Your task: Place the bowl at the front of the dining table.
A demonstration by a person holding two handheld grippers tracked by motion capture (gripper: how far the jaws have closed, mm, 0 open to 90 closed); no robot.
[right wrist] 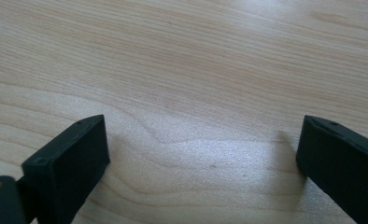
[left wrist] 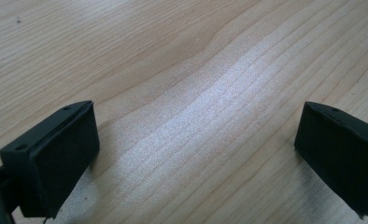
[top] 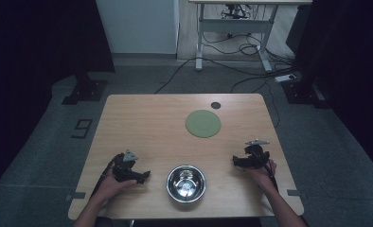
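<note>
A shiny metal bowl (top: 186, 183) sits near the table's front edge, between my two hands. A flat green round plate (top: 203, 123) lies farther back, right of centre. My left gripper (top: 144, 176) rests on the wood left of the bowl, held by a hand. Its jaws stand wide apart over bare wood in the left gripper view, so the left gripper (left wrist: 196, 140) is open and holds nothing. My right gripper (top: 235, 161) rests to the right of the bowl. In its own view the right gripper (right wrist: 203, 149) is open too, bare wood between its jaws.
The wooden table (top: 142, 123) has a small dark round spot (top: 216, 105) near its far edge. Beyond it are grey carpet, cables, a desk frame (top: 232, 33) and dark stands at both sides.
</note>
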